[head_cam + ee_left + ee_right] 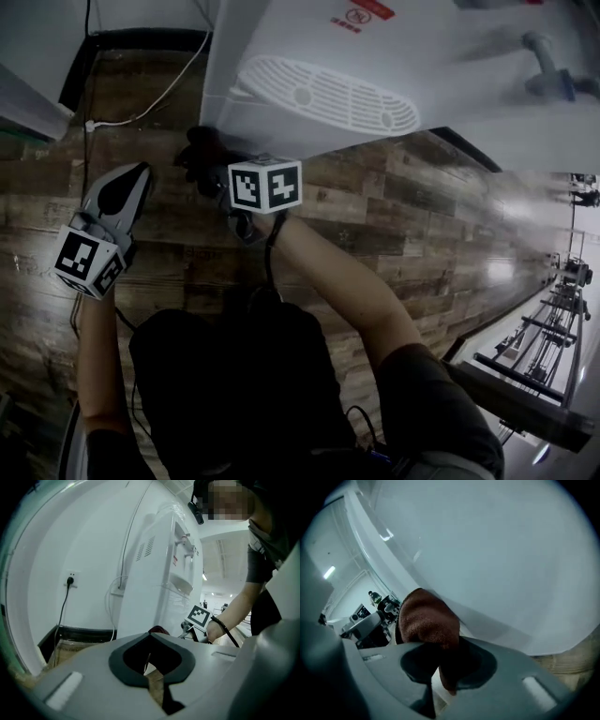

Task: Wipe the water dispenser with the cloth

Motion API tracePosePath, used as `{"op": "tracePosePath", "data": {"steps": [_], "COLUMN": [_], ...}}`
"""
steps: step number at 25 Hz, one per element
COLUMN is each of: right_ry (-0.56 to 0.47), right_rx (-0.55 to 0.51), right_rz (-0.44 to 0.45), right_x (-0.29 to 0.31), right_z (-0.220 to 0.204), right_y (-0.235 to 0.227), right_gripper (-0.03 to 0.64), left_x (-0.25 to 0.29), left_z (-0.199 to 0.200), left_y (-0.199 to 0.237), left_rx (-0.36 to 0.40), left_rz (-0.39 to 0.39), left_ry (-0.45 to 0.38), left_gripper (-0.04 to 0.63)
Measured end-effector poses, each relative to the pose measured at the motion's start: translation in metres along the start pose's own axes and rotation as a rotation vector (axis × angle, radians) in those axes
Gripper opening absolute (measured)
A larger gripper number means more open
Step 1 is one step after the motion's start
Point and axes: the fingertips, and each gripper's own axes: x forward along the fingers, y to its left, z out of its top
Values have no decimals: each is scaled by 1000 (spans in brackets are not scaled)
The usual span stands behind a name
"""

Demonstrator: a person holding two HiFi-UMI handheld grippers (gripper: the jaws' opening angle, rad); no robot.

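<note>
nearest the lens, a dark shirt (234,394) across the bottom middle of the head view, with a bare forearm (347,281) reaching up the frame from it. at left centre, the left tongs (129,183), clenched tip to tip with nothing between them, hovering over the wood-plank floor (394,216) and apart from the water dispenser (450,66); left marker cube (89,261) just below them. the same left tongs (150,637) low in the left gripper view, tips met in a point, only a dark hollow behind.

just right of them in the head view, the right tongs (202,159), above the right marker cube (265,185), clenched on a dark cloth (199,150) held against the lower left corner of the white dispenser. in the right gripper view, the cloth (426,620) brown and bunched, gripped in the right tongs (440,651) at lower centre, bulging up past the tips and up against the dispenser's plain white panel (497,564) filling the upper right.

dispenser spread across the top of the head view: slotted oval grille (328,94) at top centre, taps (548,70) at upper right. in the left gripper view, upright at mid frame (154,588), with the cloth (159,630) a small dark red lump at its base. white cable (159,94) at the head view's upper left; wall socket (70,578) with a black plug at the left of the left gripper view.
</note>
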Motion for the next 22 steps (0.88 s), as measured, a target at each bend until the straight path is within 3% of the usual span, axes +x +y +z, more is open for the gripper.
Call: {"op": "tracePosePath", "data": {"steps": [5,13,22], "right_ry": [-31,-83,-147], "right_rx": [-42,65,81], "right_rz": [28,57,84], "right_x": [-63,-151,-245], "right_z": [47,124,211], "right_y": [58,149,235], "right_gripper": [61,61,61], "left_x": [-20,-64,-99], "left_z": [69,203,335], "left_y": [-28,-78,-118], "left_rx": [4,-8,-12], "left_rz": [-4,-21,-44], "left_ry": [2,-1,-4], "left_gripper": [17,17,17]}}
